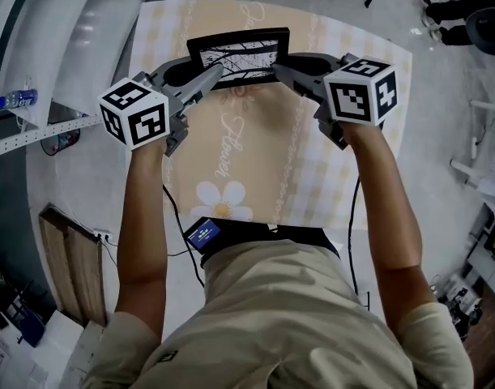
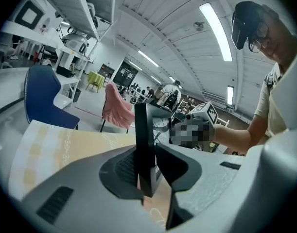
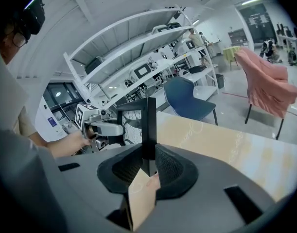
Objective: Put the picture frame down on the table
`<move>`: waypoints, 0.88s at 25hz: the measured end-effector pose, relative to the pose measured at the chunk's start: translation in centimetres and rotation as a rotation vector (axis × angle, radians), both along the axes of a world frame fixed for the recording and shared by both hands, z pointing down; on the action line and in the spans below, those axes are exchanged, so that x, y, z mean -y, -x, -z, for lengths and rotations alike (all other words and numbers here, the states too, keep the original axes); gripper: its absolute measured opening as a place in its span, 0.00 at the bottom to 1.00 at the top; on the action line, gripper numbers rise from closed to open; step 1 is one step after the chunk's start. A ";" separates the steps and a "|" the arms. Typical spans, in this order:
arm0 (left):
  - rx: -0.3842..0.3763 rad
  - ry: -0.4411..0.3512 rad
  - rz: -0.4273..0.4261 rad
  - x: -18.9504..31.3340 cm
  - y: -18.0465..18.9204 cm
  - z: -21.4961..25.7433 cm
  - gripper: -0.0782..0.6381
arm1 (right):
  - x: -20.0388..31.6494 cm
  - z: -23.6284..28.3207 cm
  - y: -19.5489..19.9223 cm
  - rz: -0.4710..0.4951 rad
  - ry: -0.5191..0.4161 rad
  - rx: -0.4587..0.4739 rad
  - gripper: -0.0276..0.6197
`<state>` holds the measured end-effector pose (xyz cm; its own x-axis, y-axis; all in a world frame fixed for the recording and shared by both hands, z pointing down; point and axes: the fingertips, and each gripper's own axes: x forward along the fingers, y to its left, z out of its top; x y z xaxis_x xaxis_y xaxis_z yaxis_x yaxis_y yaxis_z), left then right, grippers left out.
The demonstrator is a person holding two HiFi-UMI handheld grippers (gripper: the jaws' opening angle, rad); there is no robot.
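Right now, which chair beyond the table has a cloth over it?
The pink-covered chair, standing farther off; the blue chair beside the table is bare.

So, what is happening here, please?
A person holds a picture frame between two hand-held tools. The left claw is shut on its left edge and the right claw on its right edge. The frame is upright over the table and not yet laid flat.

We can read just one word: "Flower", in pale script on the tablecloth. The print on the small blue label is too tiny for us.
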<state>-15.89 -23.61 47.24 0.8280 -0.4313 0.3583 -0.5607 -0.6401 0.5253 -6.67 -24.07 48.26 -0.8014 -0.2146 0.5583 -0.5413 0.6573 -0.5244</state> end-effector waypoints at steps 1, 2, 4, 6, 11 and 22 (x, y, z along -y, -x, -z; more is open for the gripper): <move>0.003 0.008 0.000 0.2 0.0 -0.6 0.22 | 0.1 -0.6 0.0 -0.003 0.008 -0.005 0.16; 0.005 0.017 -0.001 0.3 0.1 -1.3 0.22 | 0.2 -1.3 0.1 -0.007 0.016 -0.009 0.16; 0.008 0.038 -0.001 0.5 0.1 -2.6 0.22 | 0.4 -2.6 0.1 -0.013 0.034 -0.017 0.16; 0.013 0.057 0.000 0.8 0.2 -3.9 0.22 | 0.7 -3.8 0.2 -0.017 0.049 -0.023 0.16; 0.042 0.095 -0.005 1.5 0.2 -6.8 0.23 | 1.2 -6.8 0.2 -0.028 0.086 -0.040 0.16; 0.122 0.157 -0.017 2.1 0.0 -11.8 0.24 | 1.4 -11.8 -0.1 -0.038 0.136 -0.112 0.16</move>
<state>-15.90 -25.69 59.05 0.7809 -0.3488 0.5182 -0.6163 -0.5656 0.5479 -6.59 -25.42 60.10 -0.7251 -0.1597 0.6699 -0.6246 0.5622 -0.5420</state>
